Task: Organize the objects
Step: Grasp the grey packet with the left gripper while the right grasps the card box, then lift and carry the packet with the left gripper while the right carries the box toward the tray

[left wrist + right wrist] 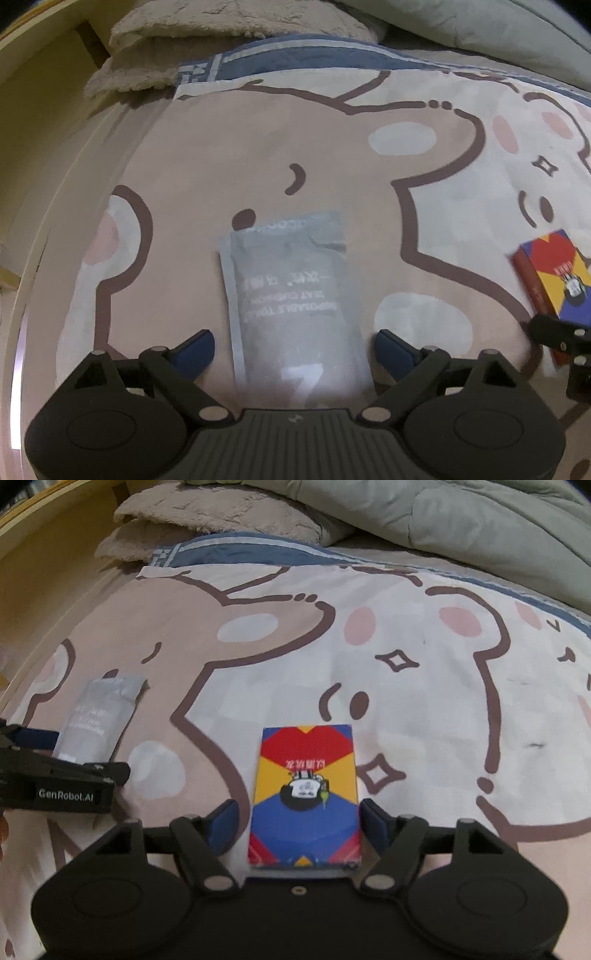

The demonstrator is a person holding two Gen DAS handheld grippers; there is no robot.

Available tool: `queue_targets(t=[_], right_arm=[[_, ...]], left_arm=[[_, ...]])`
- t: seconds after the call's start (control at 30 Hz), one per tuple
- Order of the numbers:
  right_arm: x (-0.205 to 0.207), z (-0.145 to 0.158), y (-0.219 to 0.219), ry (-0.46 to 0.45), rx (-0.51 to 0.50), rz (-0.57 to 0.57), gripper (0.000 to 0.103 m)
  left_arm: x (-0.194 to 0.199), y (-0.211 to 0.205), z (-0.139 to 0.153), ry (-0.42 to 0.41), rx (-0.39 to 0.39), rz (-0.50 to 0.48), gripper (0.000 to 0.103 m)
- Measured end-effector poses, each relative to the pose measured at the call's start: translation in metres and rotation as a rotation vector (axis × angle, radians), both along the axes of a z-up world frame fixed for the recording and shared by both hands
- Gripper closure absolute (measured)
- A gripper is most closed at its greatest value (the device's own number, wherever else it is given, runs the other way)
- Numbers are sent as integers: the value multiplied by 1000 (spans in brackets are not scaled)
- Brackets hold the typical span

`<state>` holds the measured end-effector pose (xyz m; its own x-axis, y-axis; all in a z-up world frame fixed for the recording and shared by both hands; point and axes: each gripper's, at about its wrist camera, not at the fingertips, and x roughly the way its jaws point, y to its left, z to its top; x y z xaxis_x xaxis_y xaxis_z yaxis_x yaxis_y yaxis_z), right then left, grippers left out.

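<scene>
A bed point(424, 686) covered by a cartoon-bear sheet is seen in both wrist views, with a fleece blanket point(207, 520) and a green quilt point(461, 517) bunched at the far end.

Two flat things are laid on the sheet, well apart. A grey packet point(295, 302) lies to the left, its long axis running near to far, straight along the line of the left gripper point(293, 345). The packet's near end is placed between the blue fingers point(195, 350), which are spread wide on either side of it and are not pressed on it.

A coloured box point(304, 801) lies to the right, also lengthwise near to far. It is framed by the right gripper point(297, 821), whose fingers point(223, 823) stand apart just beside its long edges, with a narrow gap on each side; no grip is seen.

Each thing is thus lined up with the nearer hand: the packet with the left, the box with the right. A squeeze across the short width is judged to be what either pick-up calls for.
</scene>
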<state>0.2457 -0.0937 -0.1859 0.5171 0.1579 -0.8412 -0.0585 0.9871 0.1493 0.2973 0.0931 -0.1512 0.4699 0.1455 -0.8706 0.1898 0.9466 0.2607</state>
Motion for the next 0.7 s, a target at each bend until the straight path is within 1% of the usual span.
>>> queue_targets(t=[0.07, 0.13, 0.17, 0.2, 0.23, 0.27, 0.33, 0.43, 0.7], right_arm=[[3, -3, 1, 1, -22, 17, 30], [4, -4, 3, -10, -49, 51, 32], [4, -4, 2, -17, -46, 52, 40], [4, -3, 0, -25, -40, 45, 41], [5, -3, -3, -25, -29, 37, 41], [5, -2, -4, -28, -23, 32, 41], [3, 0, -3, -45, -43, 30, 42], [0, 5, -5, -73, -61, 18, 42], [-14, 39, -20, -180, -52, -35, 42]], left_arm=[[2, 1, 0, 0, -11, 1, 16], [2, 2, 2, 6, -40, 6, 27], [2, 2, 3, 3, -49, 5, 32], [1, 1, 5, -3, -53, 7, 39], [0, -1, 6, -11, -53, 8, 42], [-1, -3, 8, -20, -53, 5, 43], [-4, -5, 13, -43, -60, 5, 44], [-10, -8, 26, -89, -89, 3, 44], [-32, -22, 65, -189, -165, -7, 44]])
